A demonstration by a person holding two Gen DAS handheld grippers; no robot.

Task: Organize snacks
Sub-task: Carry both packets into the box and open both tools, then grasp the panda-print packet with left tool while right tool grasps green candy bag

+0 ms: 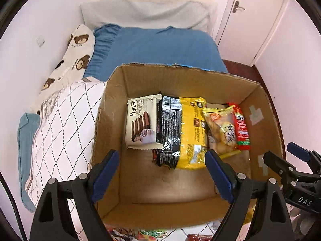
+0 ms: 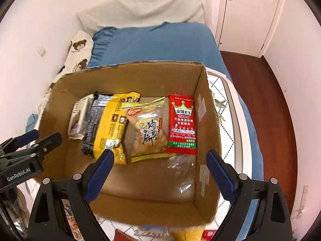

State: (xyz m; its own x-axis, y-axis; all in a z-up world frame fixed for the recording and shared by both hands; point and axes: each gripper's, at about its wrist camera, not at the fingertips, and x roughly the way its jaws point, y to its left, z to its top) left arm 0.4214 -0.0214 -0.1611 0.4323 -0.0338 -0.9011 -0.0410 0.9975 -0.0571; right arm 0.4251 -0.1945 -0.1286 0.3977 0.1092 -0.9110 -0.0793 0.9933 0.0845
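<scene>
An open cardboard box (image 1: pixel 112 108) (image 2: pixel 208 108) sits on the bed. Inside lie a white Franzzi cookie pack (image 1: pixel 142 120), a black and yellow bag (image 1: pixel 180 132) (image 2: pixel 110 124), a pale yellow snack bag (image 1: pixel 220 132) (image 2: pixel 148 128) and a red packet (image 1: pixel 241 128) (image 2: pixel 181 124). My left gripper (image 1: pixel 161 156) is open and empty above the box's near half. My right gripper (image 2: pixel 160 156) is open and empty above the box, over a clear plastic wrapper (image 2: pixel 182 172). Each gripper shows in the other's view, the right (image 1: pixel 289 160) and the left (image 2: pixel 30 142).
The bed has a blue sheet (image 1: pixel 156 46), a bear-print pillow (image 1: pixel 74 56) and a white diamond-pattern quilt (image 1: pixel 60 130). More snack packs (image 1: pixel 152 233) (image 2: pixel 188 233) lie on the quilt in front of the box. A door (image 1: pixel 252 16) and wooden floor (image 2: pixel 270 92) are on the right.
</scene>
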